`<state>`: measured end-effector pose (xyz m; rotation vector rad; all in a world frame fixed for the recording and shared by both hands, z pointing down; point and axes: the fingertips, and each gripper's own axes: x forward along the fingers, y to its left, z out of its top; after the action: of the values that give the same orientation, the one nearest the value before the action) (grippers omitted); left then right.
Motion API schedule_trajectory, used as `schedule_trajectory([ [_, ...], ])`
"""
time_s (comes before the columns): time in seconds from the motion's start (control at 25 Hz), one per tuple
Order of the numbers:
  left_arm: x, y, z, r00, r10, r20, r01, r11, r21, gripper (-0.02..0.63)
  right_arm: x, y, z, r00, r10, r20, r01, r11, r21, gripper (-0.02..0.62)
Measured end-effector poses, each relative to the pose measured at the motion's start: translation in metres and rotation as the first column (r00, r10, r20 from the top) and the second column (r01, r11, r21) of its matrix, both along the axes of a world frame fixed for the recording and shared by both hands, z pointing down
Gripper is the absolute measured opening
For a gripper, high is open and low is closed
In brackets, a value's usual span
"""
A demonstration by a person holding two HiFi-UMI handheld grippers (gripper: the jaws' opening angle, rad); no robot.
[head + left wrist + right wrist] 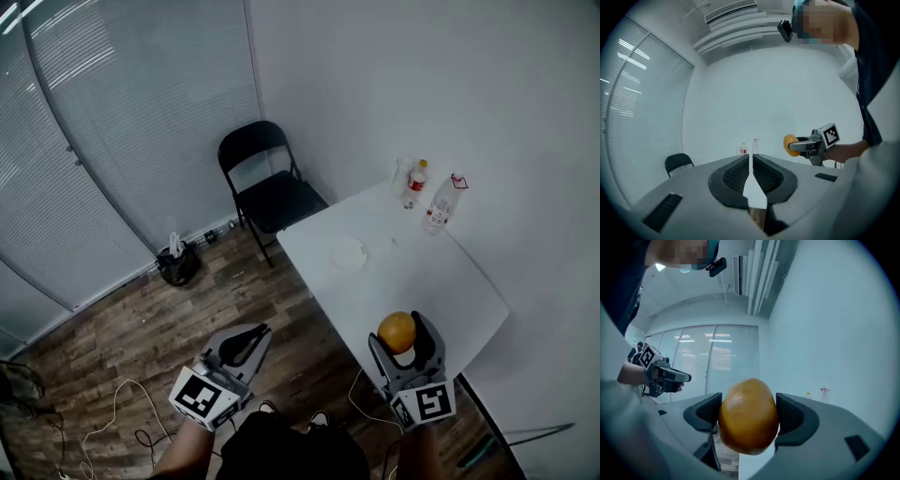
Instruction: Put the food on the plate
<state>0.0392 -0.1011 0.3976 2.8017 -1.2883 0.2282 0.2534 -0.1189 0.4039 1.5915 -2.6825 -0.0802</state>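
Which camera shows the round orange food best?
The right gripper view: the orange food fills the middle, clamped in the jaws of the right hand-held gripper. The head view shows it small, from above. The left gripper view shows it tiny and far off.

A plain office room: slatted blinds, black folding chair and white tabletop ahead of the jaws.

Even cool overhead light, soft shadows; gripper views fisheye w/ dark vignetted corners, edges blurred.
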Motion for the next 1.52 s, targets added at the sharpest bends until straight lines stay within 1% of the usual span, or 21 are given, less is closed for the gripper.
schedule_trajectory([
  [0.12,0.007,-0.021,0.005,0.999,0.034,-0.017,-0.034,0.999,0.013,0.043,0.005,-0.018,0.007,1.000,0.017,0.020,-0.017,1.000,-0.019,0.374],
  [0.28,0.010,-0.055,0.006,0.996,0.084,-0.036,-0.083,0.996,0.018,0.043,0.003,-0.041,0.008,0.999,0.051,-0.002,-0.051,0.998,-0.022,0.374],
  [0.36,0.009,-0.075,0.006,0.993,0.113,-0.027,-0.112,0.993,0.034,0.043,0.000,-0.056,0.006,0.997,0.080,-0.013,-0.080,0.997,-0.017,0.374],
  [0.48,0.003,-0.111,0.007,0.987,0.158,0.005,-0.158,0.986,0.051,0.043,-0.012,-0.083,0.003,0.991,0.130,-0.021,-0.130,0.991,-0.012,0.374],
  [0.56,-0.005,-0.138,0.002,0.981,0.195,0.007,-0.195,0.979,0.062,0.043,-0.025,-0.103,-0.001,0.987,0.158,-0.025,-0.158,0.987,-0.010,0.374],
  [0.76,-0.028,-0.198,-0.008,0.957,0.287,-0.031,-0.285,0.956,0.071,0.043,-0.058,-0.151,-0.014,0.973,0.226,-0.050,-0.226,0.974,-0.003,0.374],
  [1.0,-0.051,-0.256,-0.004,0.930,0.362,-0.065,-0.358,0.932,0.060,0.043,-0.083,-0.192,-0.014,0.951,0.295,-0.088,-0.297,0.955,-0.004,0.374],
  [1.12,-0.057,-0.273,0.004,0.920,0.387,-0.067,-0.383,0.922,0.059,0.043,-0.087,-0.209,-0.009,0.945,0.314,-0.094,-0.317,0.948,-0.020,0.374],
  [1.24,-0.060,-0.282,0.010,0.917,0.390,-0.085,-0.389,0.921,0.029,0.043,-0.087,-0.225,0.000,0.942,0.317,-0.115,-0.323,0.946,-0.041,0.374],
  [1.4,-0.060,-0.294,0.013,0.922,0.370,-0.111,-0.371,0.928,0.014,0.043,-0.082,-0.255,0.018,0.943,0.303,-0.135,-0.314,0.947,-0.069,0.374],
  [1.52,-0.058,-0.301,0.017,0.932,0.342,-0.120,-0.344,0.939,0.002,0.043,-0.076,-0.280,0.044,0.945,0.278,-0.171,-0.300,0.947,-0.117,0.374],
])
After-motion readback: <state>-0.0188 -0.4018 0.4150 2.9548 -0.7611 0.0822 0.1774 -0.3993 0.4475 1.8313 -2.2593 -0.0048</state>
